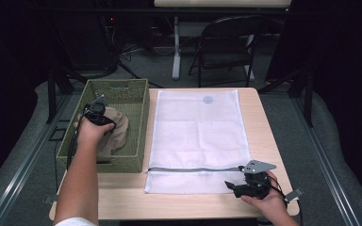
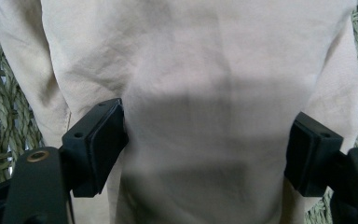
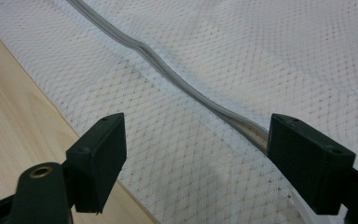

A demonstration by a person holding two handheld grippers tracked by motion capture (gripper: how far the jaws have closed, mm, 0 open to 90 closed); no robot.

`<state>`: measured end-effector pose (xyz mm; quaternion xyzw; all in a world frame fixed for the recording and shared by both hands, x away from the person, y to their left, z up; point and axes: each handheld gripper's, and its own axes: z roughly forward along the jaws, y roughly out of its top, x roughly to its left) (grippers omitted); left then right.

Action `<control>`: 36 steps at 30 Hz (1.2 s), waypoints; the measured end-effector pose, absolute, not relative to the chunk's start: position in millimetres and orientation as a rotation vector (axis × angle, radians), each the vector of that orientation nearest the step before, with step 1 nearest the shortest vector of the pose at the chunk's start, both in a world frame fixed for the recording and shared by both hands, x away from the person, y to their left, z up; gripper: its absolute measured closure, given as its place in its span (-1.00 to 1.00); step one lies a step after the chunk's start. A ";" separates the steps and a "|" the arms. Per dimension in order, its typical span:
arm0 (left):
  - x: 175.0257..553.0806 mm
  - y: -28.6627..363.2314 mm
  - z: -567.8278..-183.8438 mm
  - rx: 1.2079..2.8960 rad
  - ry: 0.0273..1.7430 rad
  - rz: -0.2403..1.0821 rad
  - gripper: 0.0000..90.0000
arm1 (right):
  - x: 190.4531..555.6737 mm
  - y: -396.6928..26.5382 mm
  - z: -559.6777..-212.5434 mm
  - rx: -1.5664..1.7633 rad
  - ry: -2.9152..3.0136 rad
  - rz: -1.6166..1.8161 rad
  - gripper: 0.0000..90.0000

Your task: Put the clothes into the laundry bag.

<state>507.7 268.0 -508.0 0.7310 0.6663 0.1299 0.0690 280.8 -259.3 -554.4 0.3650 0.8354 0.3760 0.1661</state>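
A woven basket (image 1: pixel 139 127) sits at the table's (image 1: pixel 264 127) left edge, just beside a white mesh bag (image 1: pixel 198 136). Inside it, the left gripper (image 2: pixel 205 149) spreads wide over beige cloth (image 2: pixel 191 70). The right gripper (image 3: pixel 196 158), jaws apart, hovers over the bag's zipper (image 3: pixel 177 79) near the front edge.

The high view looks from above the person's side, forward and down on the whole bench (image 1: pixel 264 141). The left gripper view sits very close over the tan cloth (image 2: pixel 191 93) in the woven basket (image 1: pixel 136 94) at the bench's left edge. The right gripper view looks close down at the white mesh bag (image 3: pixel 242 60) near the bench's front edge. The high view shares both spots.
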 end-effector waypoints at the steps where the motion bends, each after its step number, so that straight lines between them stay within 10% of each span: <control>1: 507.7 268.0 -508.0 2.201 2.006 0.391 -0.51 | 280.8 -259.3 -554.4 1.039 2.379 1.071 -0.57; 14: 509.9 269.2 -515.8 2.211 2.016 0.387 -0.57 | 281.1 -258.4 -555.4 1.040 2.391 1.067 -0.54; 36: 508.7 264.3 -519.6 2.263 1.983 0.466 -0.05 | 282.0 -258.8 -556.2 1.033 2.410 1.058 -0.52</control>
